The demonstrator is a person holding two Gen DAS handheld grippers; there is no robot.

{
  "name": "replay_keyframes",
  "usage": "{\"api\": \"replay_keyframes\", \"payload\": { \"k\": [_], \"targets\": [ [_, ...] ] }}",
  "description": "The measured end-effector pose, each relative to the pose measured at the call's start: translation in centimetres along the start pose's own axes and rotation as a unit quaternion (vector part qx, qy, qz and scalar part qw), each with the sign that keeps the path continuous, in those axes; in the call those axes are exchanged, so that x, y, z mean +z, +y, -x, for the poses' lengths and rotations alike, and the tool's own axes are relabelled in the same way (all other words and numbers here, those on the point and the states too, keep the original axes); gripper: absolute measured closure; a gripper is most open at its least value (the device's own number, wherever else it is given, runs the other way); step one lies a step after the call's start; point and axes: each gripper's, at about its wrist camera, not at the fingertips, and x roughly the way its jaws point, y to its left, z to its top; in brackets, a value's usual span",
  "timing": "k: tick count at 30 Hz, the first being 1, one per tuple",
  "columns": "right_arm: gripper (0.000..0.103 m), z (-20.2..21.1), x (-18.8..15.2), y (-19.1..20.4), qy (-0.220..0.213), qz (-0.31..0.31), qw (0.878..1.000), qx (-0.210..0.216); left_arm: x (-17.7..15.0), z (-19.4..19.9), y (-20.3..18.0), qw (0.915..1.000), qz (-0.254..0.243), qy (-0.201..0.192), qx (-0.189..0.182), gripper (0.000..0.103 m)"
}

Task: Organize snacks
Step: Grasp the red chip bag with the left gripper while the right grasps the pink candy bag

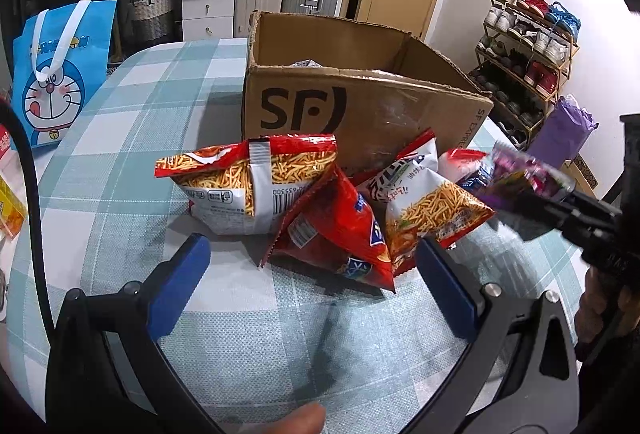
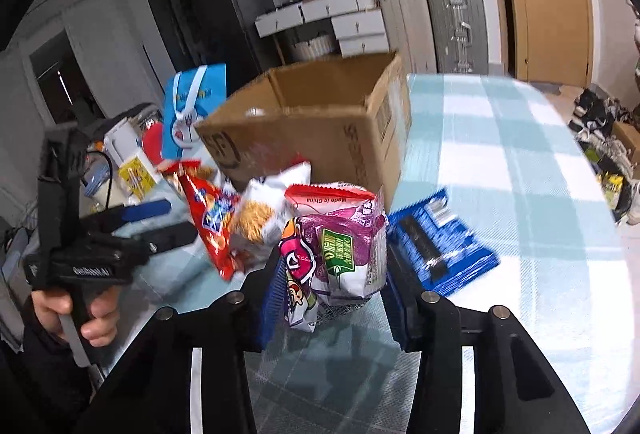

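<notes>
The table (image 1: pixel 120 106) under a checked blue-green cloth is carrying everything, and the SF cardboard box (image 1: pixel 360 106) is standing open-topped at its far middle, most likely so the snacks can be dropped straight in; something silvery is already showing just inside its rim. The snack pile is leaning against the box's near wall: a red-and-white bag of fried noodle sticks (image 1: pixel 248 186) is lying on its back at the left, a red snack bag (image 1: pixel 340 234) is tilting against it in the middle, and a white noodle-stick bag (image 1: pixel 424 210) is propped to the right. The left gripper (image 1: pixel 312 282) is hovering low in front of that pile with its blue fingers (image 1: pixel 180 282) spread wide around nothing, seemingly lining up on the red bag. At the right, the right gripper (image 2: pixel 332 298) is pinching a purple-and-white snack packet (image 2: pixel 340 254) between its blue pads, lifting it clear of the cloth, probably to carry it over the box. A blue Doraemon gift bag (image 1: pixel 56 74) is standing at the far left.
</notes>
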Motion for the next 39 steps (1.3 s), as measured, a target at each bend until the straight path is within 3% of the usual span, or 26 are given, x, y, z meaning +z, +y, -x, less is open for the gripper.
{"api": "replay_keyframes", "payload": {
  "k": [3, 7, 12, 15, 29, 31, 33, 39],
  "targets": [
    [0.059, 0.7, 0.3, -0.3, -0.014, -0.005, 1.0, -0.001, -0.1, 0.1, -0.5, 0.9999, -0.01, 0.0, 0.008, 0.001],
    [0.059, 1.5, 0.6, -0.4, -0.028, 0.0, 1.0, 0.006, -0.2, -0.1, -0.9, 0.9998, -0.01, 0.007, -0.013, 0.003],
    [0.059, 1.5, 0.6, 0.2, -0.027, 0.009, 1.0, 0.008, -0.5, 0.0, -0.9, 0.9982, -0.011, 0.001, -0.059, 0.02],
    [0.059, 1.3, 0.5, 0.2, -0.023, 0.012, 1.0, 0.009, -0.6, 0.1, -1.0, 0.9966, -0.009, -0.003, -0.081, 0.021],
    [0.058, 1.4, 0.4, 0.0, -0.025, 0.01, 1.0, 0.014, -0.2, -3.4, -0.2, 0.9977, 0.027, 0.028, -0.055, 0.021],
    [0.058, 1.4, 0.5, 0.0, -0.024, 0.011, 1.0, 0.014, -0.2, -3.8, -0.1, 0.998, 0.028, 0.027, -0.05, 0.028],
    [0.058, 1.4, 0.5, 0.0, -0.024, 0.011, 1.0, 0.014, -0.1, -4.1, 0.0, 0.9983, 0.029, 0.027, -0.042, 0.043],
    [0.058, 1.3, 0.4, 0.4, -0.023, 0.017, 0.999, 0.016, -0.1, -4.4, 0.4, 0.9981, 0.032, 0.026, -0.046, 0.054]
  ]
}}
